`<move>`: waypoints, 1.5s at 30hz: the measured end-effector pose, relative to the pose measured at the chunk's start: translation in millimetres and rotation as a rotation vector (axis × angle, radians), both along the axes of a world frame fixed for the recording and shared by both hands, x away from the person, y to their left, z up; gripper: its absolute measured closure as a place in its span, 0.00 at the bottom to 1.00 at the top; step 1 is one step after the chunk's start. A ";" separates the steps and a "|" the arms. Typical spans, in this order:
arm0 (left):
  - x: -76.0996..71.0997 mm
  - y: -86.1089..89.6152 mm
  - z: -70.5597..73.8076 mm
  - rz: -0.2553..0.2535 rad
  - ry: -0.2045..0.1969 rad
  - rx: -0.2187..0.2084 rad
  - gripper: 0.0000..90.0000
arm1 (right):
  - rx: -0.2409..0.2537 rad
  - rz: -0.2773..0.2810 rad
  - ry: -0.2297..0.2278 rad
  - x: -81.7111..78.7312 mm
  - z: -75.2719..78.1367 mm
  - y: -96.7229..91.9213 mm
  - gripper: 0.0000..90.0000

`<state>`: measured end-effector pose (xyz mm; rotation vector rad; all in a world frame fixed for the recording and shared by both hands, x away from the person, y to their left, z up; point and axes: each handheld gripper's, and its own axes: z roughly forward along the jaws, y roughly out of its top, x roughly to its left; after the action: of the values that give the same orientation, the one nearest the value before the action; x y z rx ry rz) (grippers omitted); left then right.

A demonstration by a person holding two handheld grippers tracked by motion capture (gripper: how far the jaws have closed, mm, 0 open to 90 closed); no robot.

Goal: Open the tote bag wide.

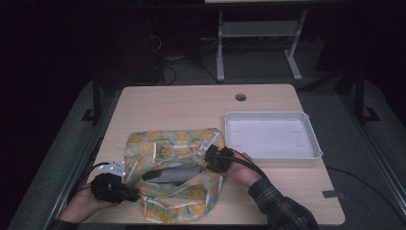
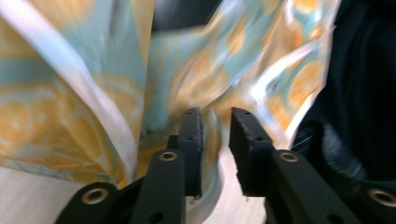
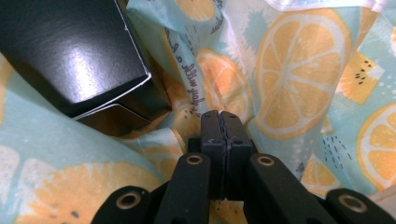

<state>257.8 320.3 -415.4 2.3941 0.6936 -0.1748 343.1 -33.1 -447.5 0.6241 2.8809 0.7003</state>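
A cloth bag (image 1: 172, 143) printed with orange slices on pale blue lies crumpled at the front of the wooden table (image 1: 191, 103). In its open mouth lies a black box (image 1: 174, 175); the right gripper view looks onto a glossy corner of that black box (image 3: 70, 51). My left gripper (image 1: 136, 195) is at the bag's lower left edge. Its jaws (image 2: 215, 126) stand slightly apart, with the bag cloth (image 2: 70, 93) close around them but not pressed. My right gripper (image 1: 207, 160) is at the bag's right rim, shut (image 3: 219, 121), apparently on a thin fold of the bag cloth (image 3: 299, 70).
An empty white tray (image 1: 273, 115) stands to the right of the bag, close to my right hand. A round cable hole (image 1: 241, 97) sits near the table's far edge. Beyond the table are dark floor and metal desk legs (image 1: 220, 48).
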 end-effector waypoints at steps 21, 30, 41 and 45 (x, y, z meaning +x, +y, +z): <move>33.9 -27.6 28.4 0.116 -0.207 0.042 0.78 | 0.002 0.001 0.001 -0.1 -0.1 -0.2 0.99; 55.6 -11.8 28.0 0.212 -0.245 0.025 1.00 | -0.002 0.007 -0.004 -0.4 0.0 0.0 0.99; 81.3 -11.7 -4.2 0.277 -0.210 0.155 1.00 | 0.007 0.013 0.000 0.6 -0.4 -1.0 0.99; 81.8 -13.7 -12.6 0.261 -0.198 0.189 1.00 | 0.011 0.013 0.000 0.5 -0.6 -1.4 0.99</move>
<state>339.7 306.6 -428.0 2.4251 0.9529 0.2441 343.6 -34.5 -448.1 0.6070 2.8858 0.7183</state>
